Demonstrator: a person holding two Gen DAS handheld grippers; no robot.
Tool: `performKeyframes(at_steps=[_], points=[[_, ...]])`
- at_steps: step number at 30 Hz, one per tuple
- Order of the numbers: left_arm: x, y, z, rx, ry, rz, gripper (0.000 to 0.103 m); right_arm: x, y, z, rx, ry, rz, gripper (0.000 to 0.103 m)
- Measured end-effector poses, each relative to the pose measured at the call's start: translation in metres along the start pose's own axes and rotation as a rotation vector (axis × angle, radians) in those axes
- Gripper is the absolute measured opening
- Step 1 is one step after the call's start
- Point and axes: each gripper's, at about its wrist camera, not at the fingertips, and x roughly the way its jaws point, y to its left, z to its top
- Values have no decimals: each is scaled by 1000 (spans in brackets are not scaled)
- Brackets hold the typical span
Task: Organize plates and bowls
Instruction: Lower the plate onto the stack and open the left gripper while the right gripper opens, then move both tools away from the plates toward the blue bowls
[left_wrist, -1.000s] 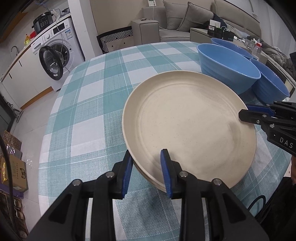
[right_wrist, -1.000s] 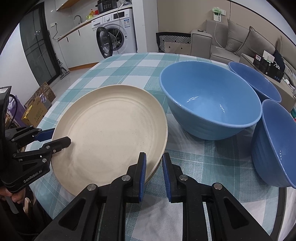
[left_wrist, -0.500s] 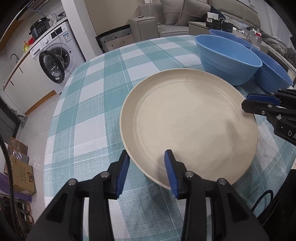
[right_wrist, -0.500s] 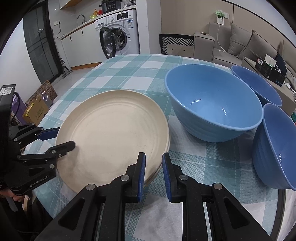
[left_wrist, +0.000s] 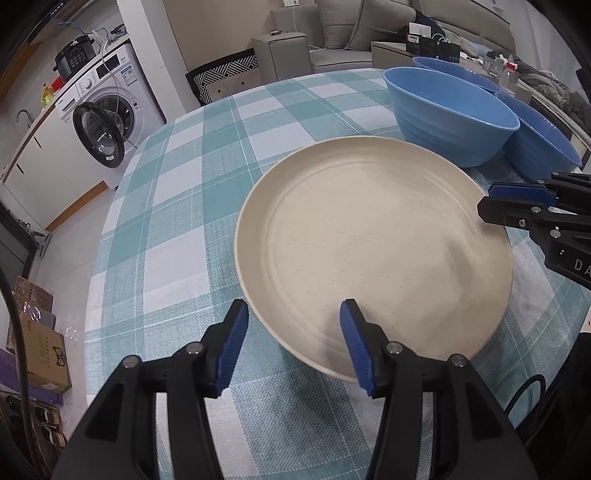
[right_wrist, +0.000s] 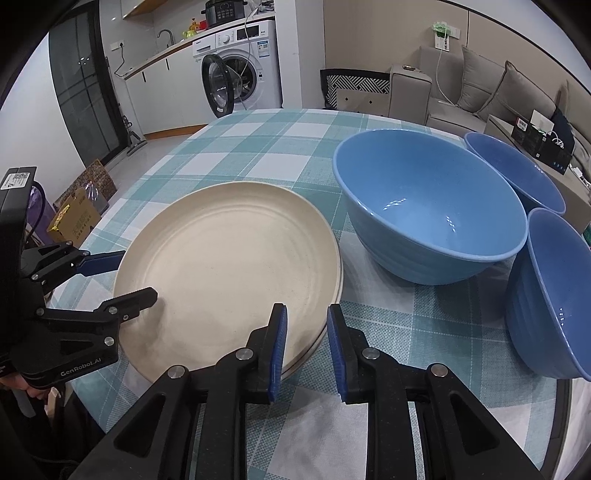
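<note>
The cream plate stack (right_wrist: 229, 266) sat on the checked surface (left_wrist: 177, 206), just beside three blue bowls (right_wrist: 424, 206). The left tool (left_wrist: 291, 341) was spread wide, straddling the plate's near rim. The right tool (right_wrist: 306, 347) stood slightly parted at the opposite edge, gripping nothing.

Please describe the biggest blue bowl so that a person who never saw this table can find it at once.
Start at the round table with the teal checked cloth and find the cream plates near its front edge. The bowl stands upright just beside them, on the sofa side. Of the three blue bowls it is the widest and the closest to the plates.
</note>
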Motion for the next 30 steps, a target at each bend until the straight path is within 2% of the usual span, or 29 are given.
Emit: performKeyframes(at_steps=[5,9,11,12,13,15,17,18,19,20,23,30], points=[[-6,6,2,-24,-20,-23,54,-4,0,0,1,-12,11,29],[-13,11,4,-53,-50,-56,56,-8,0,3,1,-24,25,42],[-17,13,5,-62,-67,-63,69,-11,0,3,3,-35,36,50],[-19,13,6,-66,-78,-64,74,-13,1,4,4,-41,42,58],[-23,14,6,-73,-92,-68,83,-15,1,4,5,-48,51,70],[-30,17,8,-85,-120,-93,87,-20,1,5,11,-70,65,82],[-34,20,9,-92,-137,-110,93,-24,2,6,5,-77,63,84],[-36,21,9,-99,-144,-111,95,-25,3,7,1,-78,58,89],[-38,22,10,-105,-151,-113,103,-26,3,7,-1,-84,55,97],[-40,23,10,-114,-163,-122,103,-28,4,8,0,-93,61,101],[-39,26,11,-126,-164,-143,103,-32,4,10,-3,-108,72,102],[-39,26,12,-125,-163,-138,103,-41,2,13,-1,-127,56,102]])
